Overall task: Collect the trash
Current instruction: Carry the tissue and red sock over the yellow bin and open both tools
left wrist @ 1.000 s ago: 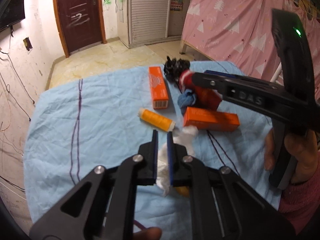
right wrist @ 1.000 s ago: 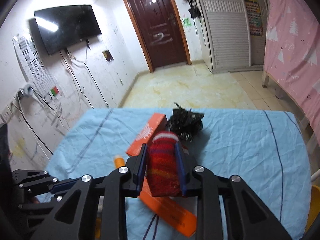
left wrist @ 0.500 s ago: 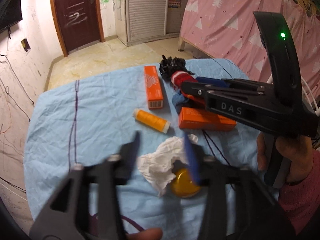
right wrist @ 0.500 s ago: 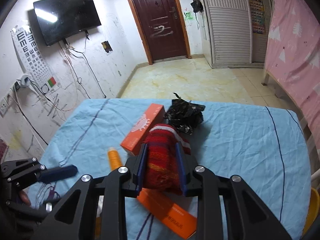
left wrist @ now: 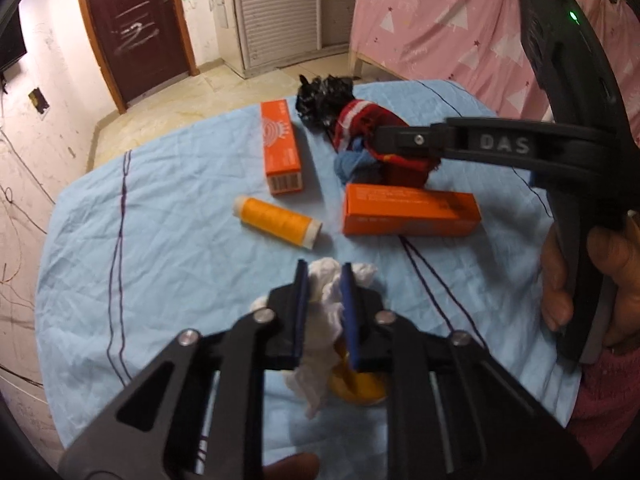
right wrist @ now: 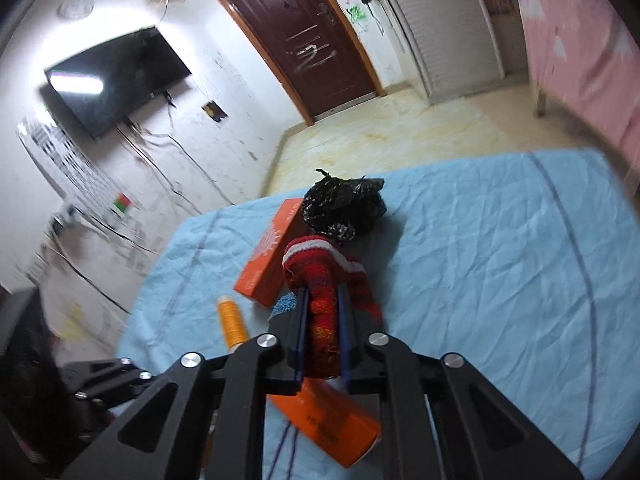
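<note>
My left gripper (left wrist: 324, 276) is shut on a crumpled white tissue (left wrist: 326, 320) that hangs between its blue pads, just above the blue cloth. A yellow round lid (left wrist: 360, 388) lies under it. My right gripper (right wrist: 322, 300) is shut on a red striped knitted sock (right wrist: 324, 276) and holds it over the orange boxes; it also shows in the left wrist view (left wrist: 384, 144) at the right. A crumpled black plastic bag (left wrist: 324, 98) lies at the far side, also seen in the right wrist view (right wrist: 344, 208).
Two orange boxes (left wrist: 280, 148) (left wrist: 412, 210), an orange thread spool (left wrist: 278, 222) and a blue cloth wad (left wrist: 354, 164) lie on the light blue tablecloth (left wrist: 160, 260). A pink curtain (left wrist: 460, 20) hangs at the right. The table edge is near at the left.
My left gripper opened half a second ago and has now shut on the white tissue. My right gripper has tilted and shifted a little, still holding the sock.
</note>
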Available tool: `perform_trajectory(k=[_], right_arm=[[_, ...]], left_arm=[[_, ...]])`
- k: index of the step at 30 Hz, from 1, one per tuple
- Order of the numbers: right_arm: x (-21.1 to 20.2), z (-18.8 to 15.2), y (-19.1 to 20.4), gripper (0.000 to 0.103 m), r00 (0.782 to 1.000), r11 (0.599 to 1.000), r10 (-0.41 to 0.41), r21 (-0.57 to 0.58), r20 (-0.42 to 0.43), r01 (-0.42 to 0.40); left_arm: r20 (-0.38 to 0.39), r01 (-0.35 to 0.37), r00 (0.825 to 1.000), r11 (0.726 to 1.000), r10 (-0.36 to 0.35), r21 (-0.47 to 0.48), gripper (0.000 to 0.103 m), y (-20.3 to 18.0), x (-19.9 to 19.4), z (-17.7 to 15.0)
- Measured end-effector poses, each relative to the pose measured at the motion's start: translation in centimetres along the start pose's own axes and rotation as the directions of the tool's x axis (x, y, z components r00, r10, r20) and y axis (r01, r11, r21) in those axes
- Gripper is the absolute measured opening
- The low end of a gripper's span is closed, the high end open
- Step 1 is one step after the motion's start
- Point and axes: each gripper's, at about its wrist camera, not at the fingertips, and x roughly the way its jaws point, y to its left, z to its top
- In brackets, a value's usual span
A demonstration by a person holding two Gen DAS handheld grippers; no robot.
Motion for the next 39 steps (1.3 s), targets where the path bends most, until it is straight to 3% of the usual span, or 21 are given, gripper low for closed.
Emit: perform_trajectory(k=[7,12,18,24,39], right_arm=[[-2.9,0.2,-0.6,0.004,0.992,0.994,0.103,0.033,0.071,-0.105],[-5.5,0.5,-1.1,0.005,0.982,0.988,0.144,0.031,0.118,-0.149],[-6.0,-0.1,-1.4,0.005,0.996,0.999,-0.031,-0.029,0.085,0.034],[-6.2,-2.0,-3.4,0.005,0.976,0.973,-0.213,-0.078,0.051,0.216],[-7.9,-5.1,-5.4,0.009,0.982,0.98,-0.19,-0.062,0.02,0.191]], left_arm=[[0.045,0.05,0.998,0.996,-0.047,-0.067,0.005,1.0,-1.6,1.0],[0.073,0.039,0.997,0.996,-0.034,-0.074,0.005,0.8,-3.0,1.6],[0.086,0.034,0.996,0.998,-0.03,-0.05,0.005,-0.5,-3.8,2.1],[0.08,0.046,0.996,0.999,-0.044,-0.025,0.006,-2.2,-3.5,2.8],[0.057,0.038,0.998,0.999,-0.037,-0.003,0.006,-4.0,-2.6,2.9]])
